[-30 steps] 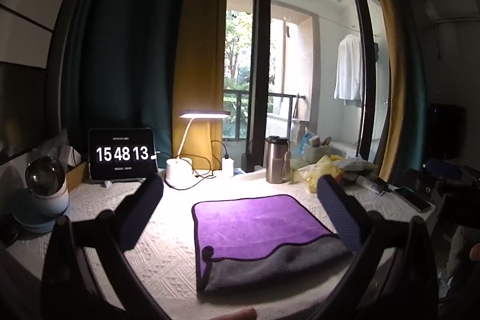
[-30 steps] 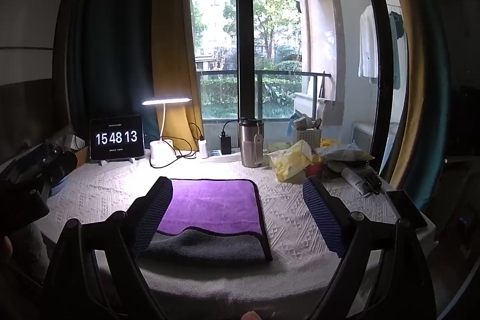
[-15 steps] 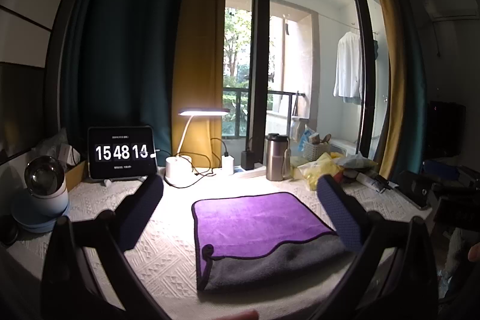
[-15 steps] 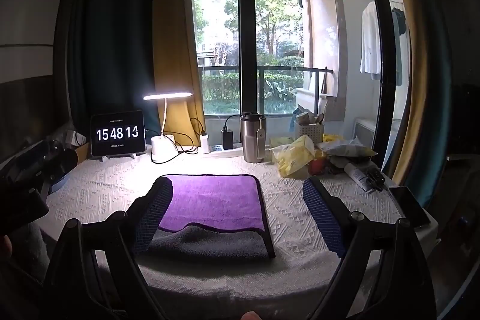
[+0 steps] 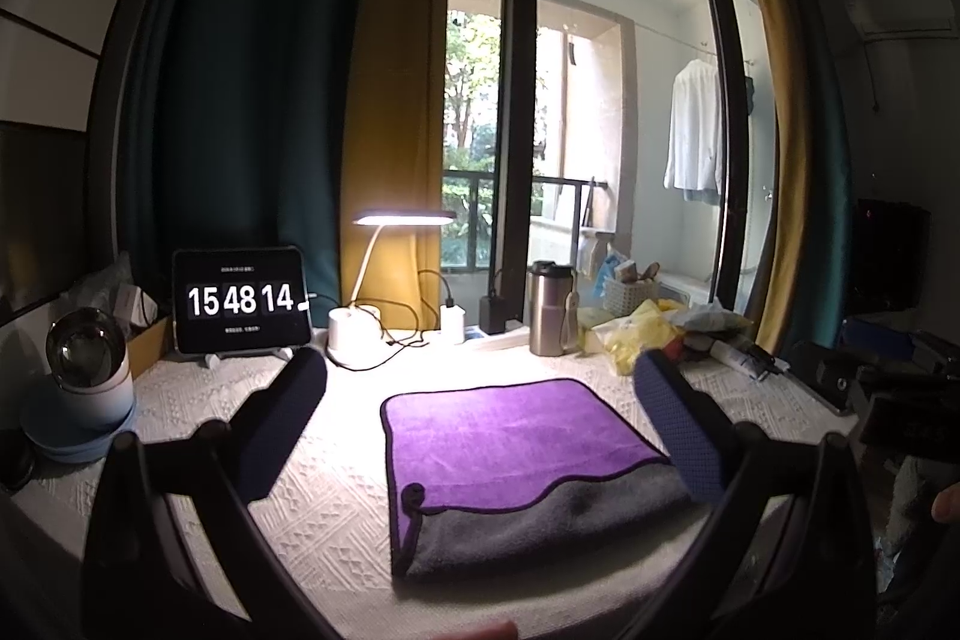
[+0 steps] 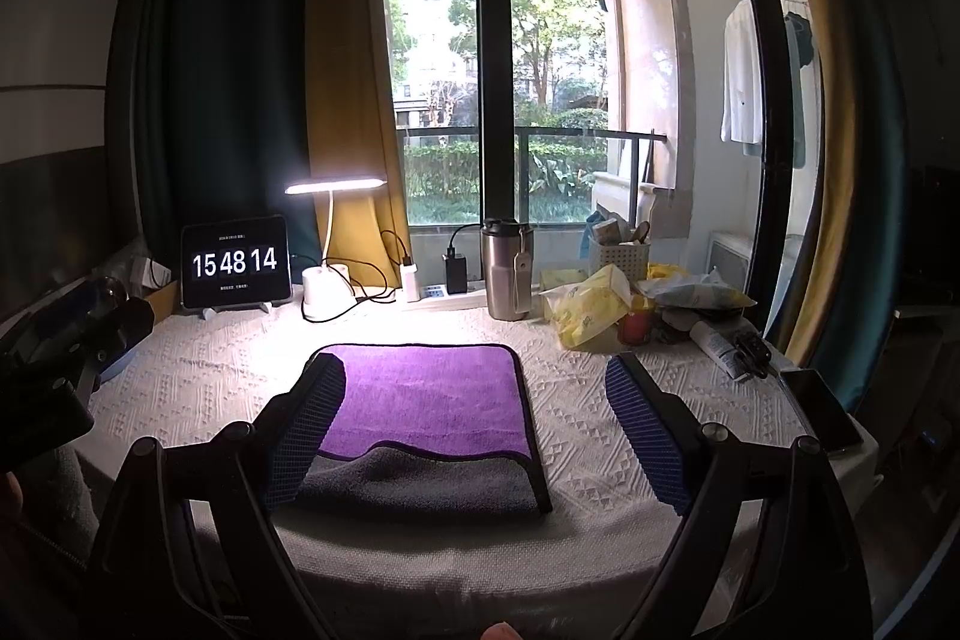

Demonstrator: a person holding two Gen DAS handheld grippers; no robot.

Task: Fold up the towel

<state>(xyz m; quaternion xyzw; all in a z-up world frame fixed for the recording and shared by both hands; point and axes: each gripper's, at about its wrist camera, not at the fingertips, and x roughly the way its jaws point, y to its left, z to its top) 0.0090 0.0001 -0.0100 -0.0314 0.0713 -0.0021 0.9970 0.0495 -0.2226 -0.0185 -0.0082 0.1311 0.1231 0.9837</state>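
A towel lies folded flat on the white textured tablecloth: its purple side faces up with a grey band along the near edge. It also shows in the right wrist view. My left gripper is open and empty, held above the table in front of the towel. My right gripper is open and empty too, with its left finger overlapping the towel's left edge in the view.
Along the back stand a tablet clock, a lit desk lamp, chargers, a steel tumbler and a heap of yellow bags. A round white-and-blue device sits at the left, a phone at the right edge.
Both grippers have lifted and drawn back slightly, so the towel sits a little lower in view. The towel has not moved. The clock went from 15:48:13 to 15:48:14.
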